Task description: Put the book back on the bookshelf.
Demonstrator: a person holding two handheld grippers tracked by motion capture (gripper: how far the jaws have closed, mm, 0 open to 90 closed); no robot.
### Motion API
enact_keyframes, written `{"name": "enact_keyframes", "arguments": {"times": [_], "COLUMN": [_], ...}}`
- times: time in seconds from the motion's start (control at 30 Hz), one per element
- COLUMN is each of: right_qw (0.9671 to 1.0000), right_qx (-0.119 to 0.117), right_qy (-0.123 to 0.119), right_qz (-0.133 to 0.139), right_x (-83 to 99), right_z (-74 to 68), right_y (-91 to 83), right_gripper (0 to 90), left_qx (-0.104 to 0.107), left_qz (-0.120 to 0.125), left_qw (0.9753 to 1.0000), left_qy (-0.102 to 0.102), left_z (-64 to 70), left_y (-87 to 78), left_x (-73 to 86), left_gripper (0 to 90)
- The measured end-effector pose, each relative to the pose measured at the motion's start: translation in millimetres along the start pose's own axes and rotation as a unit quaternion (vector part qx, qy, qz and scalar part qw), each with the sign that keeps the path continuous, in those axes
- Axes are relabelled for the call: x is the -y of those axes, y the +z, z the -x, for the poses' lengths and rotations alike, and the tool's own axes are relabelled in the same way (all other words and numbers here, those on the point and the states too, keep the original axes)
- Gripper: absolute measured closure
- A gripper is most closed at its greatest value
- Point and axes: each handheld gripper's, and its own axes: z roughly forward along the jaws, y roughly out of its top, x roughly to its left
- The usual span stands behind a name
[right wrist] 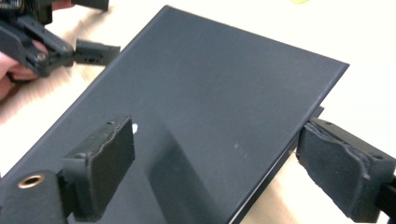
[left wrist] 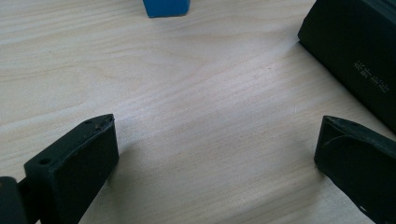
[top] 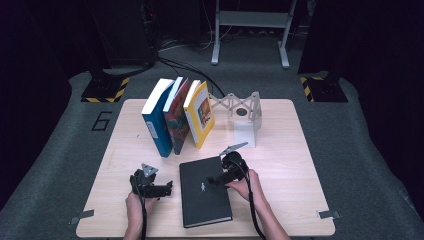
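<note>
Lying flat between both tools, the black book (top: 205, 191) sits just right of the left gripper (top: 167, 188) and under the right gripper (top: 214, 180). Left gripper view: jaws spread over bare table (left wrist: 187, 93). Right gripper view: jaws gape, straddling the book's edge.

Under the right gripper (top: 216, 181) lies a matte black book (top: 204, 191) with a tiny white mark on its cover. The gripper itself is black, as is the left gripper (top: 169, 188), each topped by a grey plate. Beyond them stand three books: a blue book (top: 158, 130) with white page edges, a book with a mottled red and dark cover (top: 178, 122), and a yellow book (top: 202, 117) with an orange picture panel. The table (top: 280, 150) is pale wood with faint grain. A white bookend (top: 246, 116) stands ahead of the right gripper.
</note>
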Motion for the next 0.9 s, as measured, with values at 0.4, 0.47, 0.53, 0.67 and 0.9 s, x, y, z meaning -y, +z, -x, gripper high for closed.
{"name": "enact_keyframes", "arguments": {"times": [0.4, 0.47, 0.53, 0.67, 0.9], "right_qw": [0.9997, 0.9995, 0.9995, 0.9987, 0.9972], "right_qx": [-0.018, -0.022, -0.017, -0.034, -0.050], "right_qy": [0.008, 0.017, 0.021, 0.036, 0.054], "right_qz": [-0.012, -0.015, -0.018, -0.013, -0.013], "right_x": [-24.5, -27.0, -29.0, -33.2, -40.8], "right_z": [9.0, 11.3, 13.4, 18.5, 21.1], "right_y": [9.7, 10.2, 10.4, 5.5, -1.5], "right_gripper": [27.8, 29.1, 30.2, 41.4, 52.0], "left_qx": [0.000, 0.000, 0.000, 0.000, 0.000], "left_qz": [0.000, 0.000, 0.000, 0.000, 0.000], "left_qw": [1.0000, 1.0000, 1.0000, 1.0000, 1.0000], "left_qy": [0.000, 0.000, 0.000, 0.000, 0.000], "left_z": [0.0, 0.0, 0.0, 0.0, 0.0], "left_y": [0.0, 0.0, 0.0, 0.0, 0.0], "left_x": [0.0, 0.0, 0.0, 0.0, 0.0], "left_gripper": [0.0, 0.0, 0.0, 0.0, 0.0]}}
